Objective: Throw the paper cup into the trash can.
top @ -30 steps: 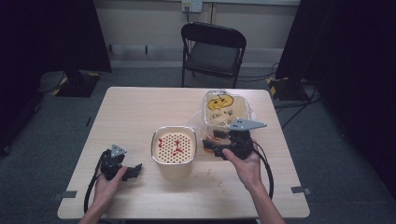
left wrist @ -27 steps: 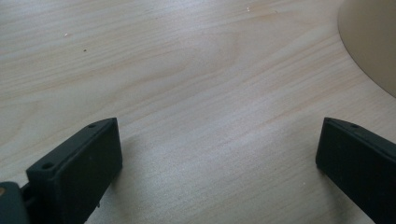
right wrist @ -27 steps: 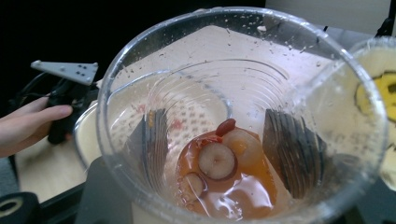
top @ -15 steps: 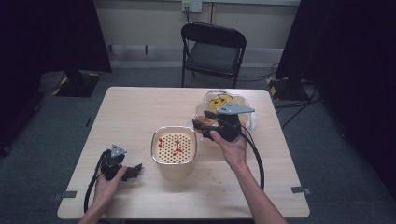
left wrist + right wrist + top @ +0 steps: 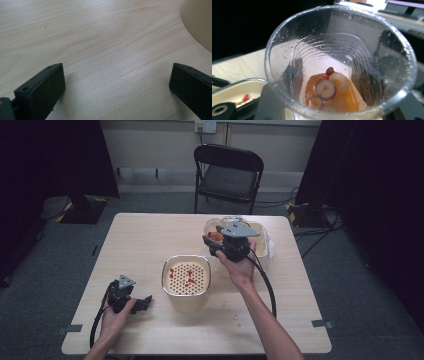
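Pale woodgrain table (image 5: 150, 240) carried a cream rounded-square container (image 5: 186, 281) with perforated insert, red bits on it. Right gripper (image 5: 216, 245) clamped a clear ribbed plastic cup (image 5: 339, 65), raised over a clear bag (image 5: 264, 245), holding orange liquid and round slices. Left gripper (image 5: 142, 303) rested on the table, jaws apart.

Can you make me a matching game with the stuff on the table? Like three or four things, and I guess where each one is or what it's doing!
Things:
1. clear plastic cup
2. left tool
3. beige strainer pot
4. black folding chair

Places or states:
A. behind the table's far edge
B. held in the right tool, orange liquid and fruit slices inside
C. middle of the table, red bits on its holed top
D. open, resting low on the wood

Pairs: 1-B, 2-D, 3-C, 4-A
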